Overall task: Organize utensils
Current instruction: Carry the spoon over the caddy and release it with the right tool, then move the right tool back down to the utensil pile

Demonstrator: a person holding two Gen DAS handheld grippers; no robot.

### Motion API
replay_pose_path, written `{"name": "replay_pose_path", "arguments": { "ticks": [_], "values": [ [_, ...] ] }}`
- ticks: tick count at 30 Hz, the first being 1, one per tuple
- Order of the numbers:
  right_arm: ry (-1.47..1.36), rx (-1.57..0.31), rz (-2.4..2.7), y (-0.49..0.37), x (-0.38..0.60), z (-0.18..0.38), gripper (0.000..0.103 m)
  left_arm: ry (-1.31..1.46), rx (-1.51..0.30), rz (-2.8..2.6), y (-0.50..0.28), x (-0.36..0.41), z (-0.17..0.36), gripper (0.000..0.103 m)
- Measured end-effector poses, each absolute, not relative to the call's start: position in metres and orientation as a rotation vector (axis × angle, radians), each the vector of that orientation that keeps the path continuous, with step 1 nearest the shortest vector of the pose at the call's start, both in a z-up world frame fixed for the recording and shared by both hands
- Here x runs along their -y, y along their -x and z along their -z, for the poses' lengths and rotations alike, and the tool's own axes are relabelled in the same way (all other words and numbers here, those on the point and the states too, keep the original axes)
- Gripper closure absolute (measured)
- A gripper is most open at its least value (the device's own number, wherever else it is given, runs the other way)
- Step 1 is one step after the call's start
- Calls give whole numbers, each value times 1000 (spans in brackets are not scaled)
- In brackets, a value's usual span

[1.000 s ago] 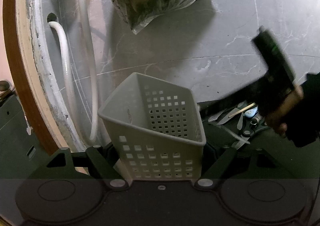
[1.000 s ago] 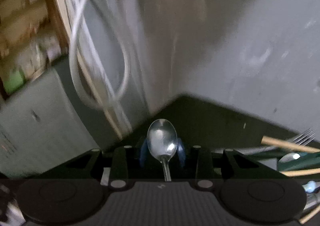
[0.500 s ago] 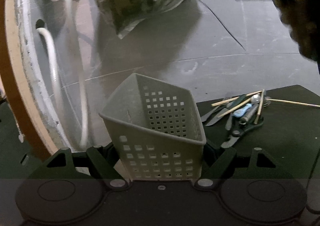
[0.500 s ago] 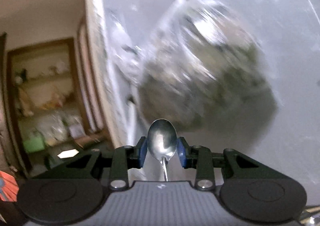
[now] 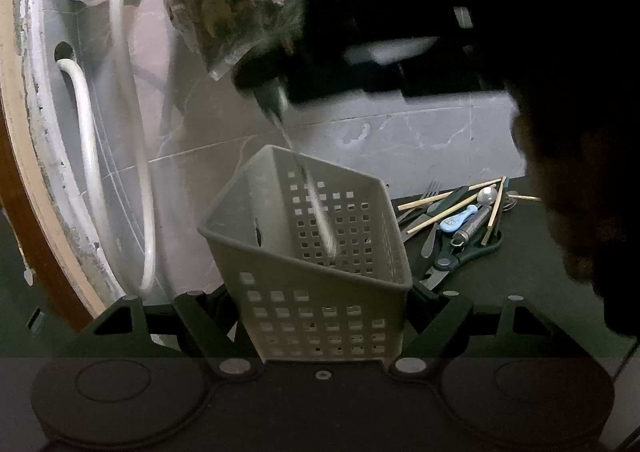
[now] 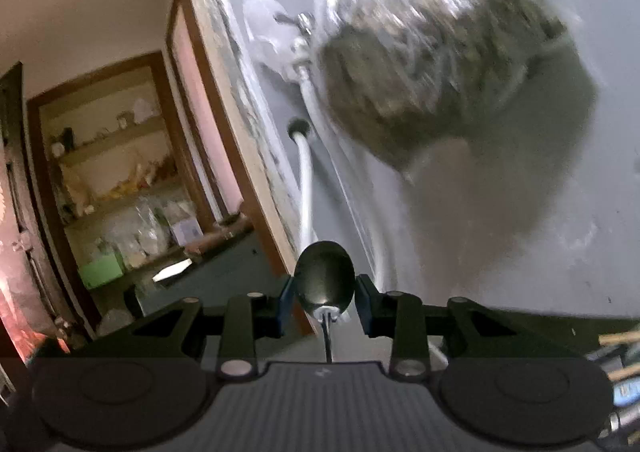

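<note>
Left wrist view is filled at the back by a grey marble-veined wall [image 5: 420, 132], smooth and glossy, with a crinkled clear plastic bag [image 5: 236, 0] of brownish-green stuff hanging against it and two white hoses [image 5: 132, 156] looping down its left side. Below lies the bench [image 5: 500, 280], a flat dark matte top. On it, gripped across its lower walls by the left tongs [image 5: 324, 328], stands the basket [image 5: 312, 264]: pale grey plastic, wedge-shaped, its walls pierced with rows of small square holes, tilted slightly with the open mouth facing up and away. Above it the right tongs [image 5: 276, 92] appear as a dark blurred mass, and from them the spoon [image 5: 316, 212] hangs with its long axis steep, handle end down inside the basket's mouth, streaked by motion. Right of the basket sits a loose pile of utensils [image 5: 460, 220]: wooden chopsticks, a fork, dark-handled scissors and a light blue handle, lying crossed.

Right wrist view shows the right tongs [image 6: 324, 302] clenched on the spoon [image 6: 324, 278], blue pads at either side of its oval, polished metal bowl, which points forward and up while the thin stem runs back toward the camera.
</note>
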State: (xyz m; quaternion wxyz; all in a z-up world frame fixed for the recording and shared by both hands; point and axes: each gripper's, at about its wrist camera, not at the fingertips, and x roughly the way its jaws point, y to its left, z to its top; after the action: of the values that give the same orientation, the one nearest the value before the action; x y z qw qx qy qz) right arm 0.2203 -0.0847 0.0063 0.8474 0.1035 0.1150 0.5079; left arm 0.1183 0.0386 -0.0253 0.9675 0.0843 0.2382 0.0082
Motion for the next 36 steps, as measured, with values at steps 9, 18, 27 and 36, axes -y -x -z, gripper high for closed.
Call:
{"name": "replay_pose_path", "arguments": {
  "ticks": [9, 18, 27, 36],
  "values": [
    [-157, -299, -1062, -205, 108, 7, 27, -174, -486, -24, -121, -37, 25, 22],
    [-253, -343, -845, -210, 184, 16, 0, -175, -498, -40, -122, -36, 23, 22],
    [-330, -494, -522, -237, 263, 64, 0, -168, -513, -66, -123, -32, 21, 21],
    [-166, -488, -550, -328, 272, 61, 0, -169, -527, -95, -126, -25, 20, 21]
  ]
}}
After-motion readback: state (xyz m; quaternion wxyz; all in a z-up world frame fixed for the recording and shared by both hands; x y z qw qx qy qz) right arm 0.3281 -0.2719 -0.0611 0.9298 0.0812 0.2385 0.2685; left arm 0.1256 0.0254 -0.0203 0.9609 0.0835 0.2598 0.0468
